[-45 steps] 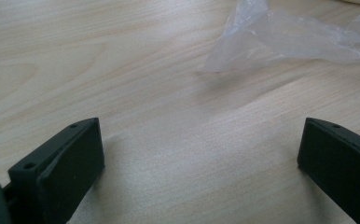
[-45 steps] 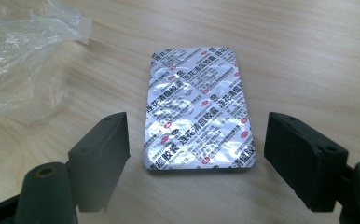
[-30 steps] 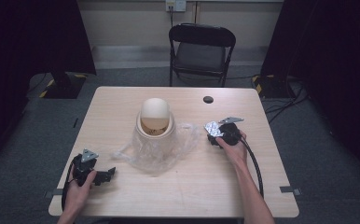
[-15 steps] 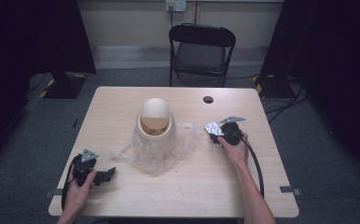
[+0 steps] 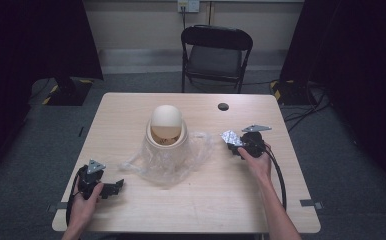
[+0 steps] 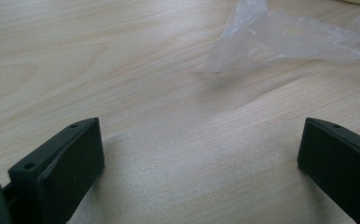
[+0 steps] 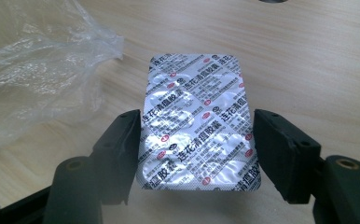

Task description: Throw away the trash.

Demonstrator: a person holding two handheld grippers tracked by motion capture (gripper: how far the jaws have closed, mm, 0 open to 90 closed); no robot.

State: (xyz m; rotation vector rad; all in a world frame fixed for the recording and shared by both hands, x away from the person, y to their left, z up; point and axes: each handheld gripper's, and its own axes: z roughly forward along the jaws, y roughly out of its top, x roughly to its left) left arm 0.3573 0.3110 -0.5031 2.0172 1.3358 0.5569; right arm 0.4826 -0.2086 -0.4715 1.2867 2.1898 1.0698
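Note:
A silver foil blister pack (image 7: 194, 84) printed with red and black marks sits between the jaws of my right gripper (image 7: 197, 123), which is shut on its two long edges. From above, the right gripper (image 5: 233, 142) holds the blister pack (image 5: 228, 136) a little over the table, right of a cream swing-lid bin (image 5: 166, 127). The bin stands inside a crumpled clear plastic bag (image 5: 168, 162). My left gripper (image 5: 115, 186) rests near the front left corner, open, with bare wood between its jaws (image 6: 200, 126).
The bag's edge (image 6: 285, 42) lies ahead of the left gripper, and the bag (image 7: 33, 70) also lies to the left of the held pack. A small black round object (image 5: 223, 106) sits at the back of the wooden table (image 5: 206, 200). A black folding chair (image 5: 216, 50) stands behind it.
The right hand has risen slightly with the foil pack in its gripper. The left hand and gripper have stayed where they were.

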